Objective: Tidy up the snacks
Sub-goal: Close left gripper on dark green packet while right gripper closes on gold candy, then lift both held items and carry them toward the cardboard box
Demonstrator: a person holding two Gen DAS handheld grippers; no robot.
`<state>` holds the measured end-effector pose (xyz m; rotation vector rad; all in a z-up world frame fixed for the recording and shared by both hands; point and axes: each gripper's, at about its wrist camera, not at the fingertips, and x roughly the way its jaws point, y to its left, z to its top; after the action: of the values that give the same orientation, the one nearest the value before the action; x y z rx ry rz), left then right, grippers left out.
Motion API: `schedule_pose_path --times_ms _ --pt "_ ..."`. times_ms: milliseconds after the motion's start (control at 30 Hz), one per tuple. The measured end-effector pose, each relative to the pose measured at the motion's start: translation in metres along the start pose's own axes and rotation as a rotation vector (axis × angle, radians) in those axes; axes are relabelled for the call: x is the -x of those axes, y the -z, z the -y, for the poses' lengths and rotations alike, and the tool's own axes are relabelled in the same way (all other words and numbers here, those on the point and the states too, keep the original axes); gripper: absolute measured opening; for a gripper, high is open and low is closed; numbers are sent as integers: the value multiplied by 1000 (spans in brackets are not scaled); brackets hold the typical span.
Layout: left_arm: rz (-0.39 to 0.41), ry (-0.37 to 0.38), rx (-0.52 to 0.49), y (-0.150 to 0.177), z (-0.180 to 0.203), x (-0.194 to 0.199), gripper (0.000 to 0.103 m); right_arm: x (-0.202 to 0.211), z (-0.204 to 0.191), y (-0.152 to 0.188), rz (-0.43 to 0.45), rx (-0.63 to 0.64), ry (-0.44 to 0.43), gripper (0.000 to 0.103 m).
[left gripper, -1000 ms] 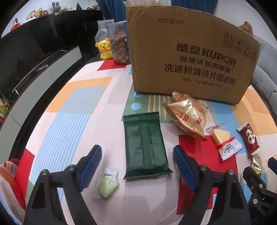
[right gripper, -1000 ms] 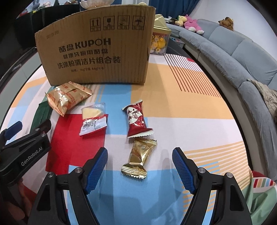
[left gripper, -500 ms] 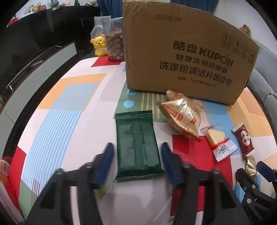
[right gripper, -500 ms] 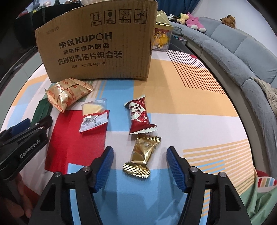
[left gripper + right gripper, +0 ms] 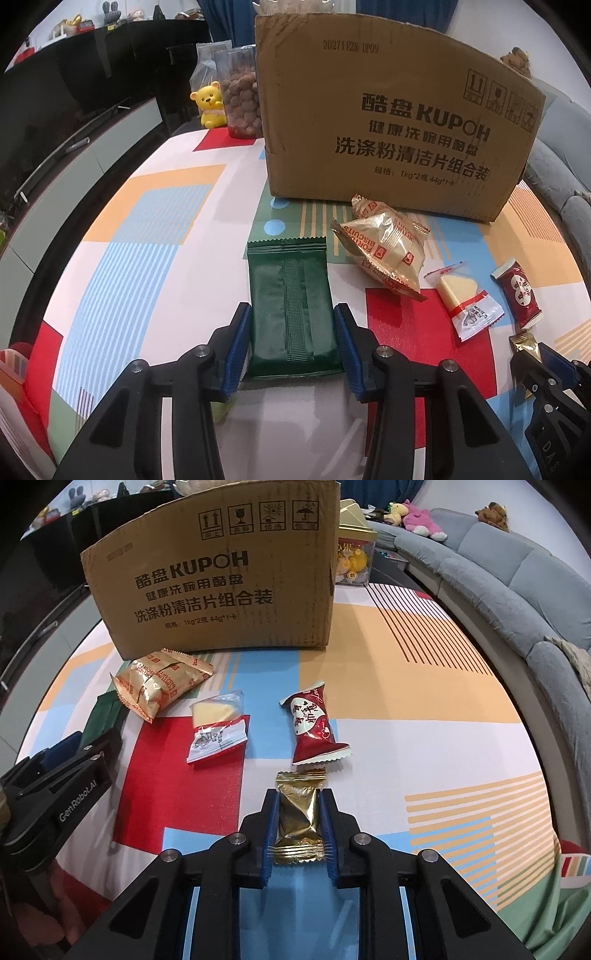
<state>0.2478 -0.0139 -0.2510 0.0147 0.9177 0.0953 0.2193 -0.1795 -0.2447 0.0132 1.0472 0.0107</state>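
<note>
My left gripper (image 5: 291,332) is shut on a dark green snack packet (image 5: 290,306) that lies flat on the table. My right gripper (image 5: 298,814) is shut on a small gold candy wrapper (image 5: 299,818), also on the table. A red candy packet (image 5: 314,723), a clear packet with a yellow wedge (image 5: 216,723) and a gold biscuit bag (image 5: 159,683) lie between the grippers and a tall cardboard box (image 5: 221,579). The box (image 5: 391,122) and biscuit bag (image 5: 384,247) also show in the left wrist view.
A yellow bear figure (image 5: 210,105) and a jar of brown nuts (image 5: 242,99) stand behind the box on the left. A gold-lidded tin (image 5: 354,557) stands to its right. A grey sofa (image 5: 517,590) runs along the right. A small pale green packet (image 5: 221,406) lies under my left gripper's left finger.
Both grippers moved forward and closed: the left onto the green packet, the right onto the gold candy. The pale green packet is now mostly hidden under my left finger.
</note>
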Motion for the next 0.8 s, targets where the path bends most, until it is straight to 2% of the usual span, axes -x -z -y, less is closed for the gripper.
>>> schedule_pose_path --times_ms 800 --pt "80 -18 -2 -17 -9 52 45 51 -8 -19 132 37 -11 23"
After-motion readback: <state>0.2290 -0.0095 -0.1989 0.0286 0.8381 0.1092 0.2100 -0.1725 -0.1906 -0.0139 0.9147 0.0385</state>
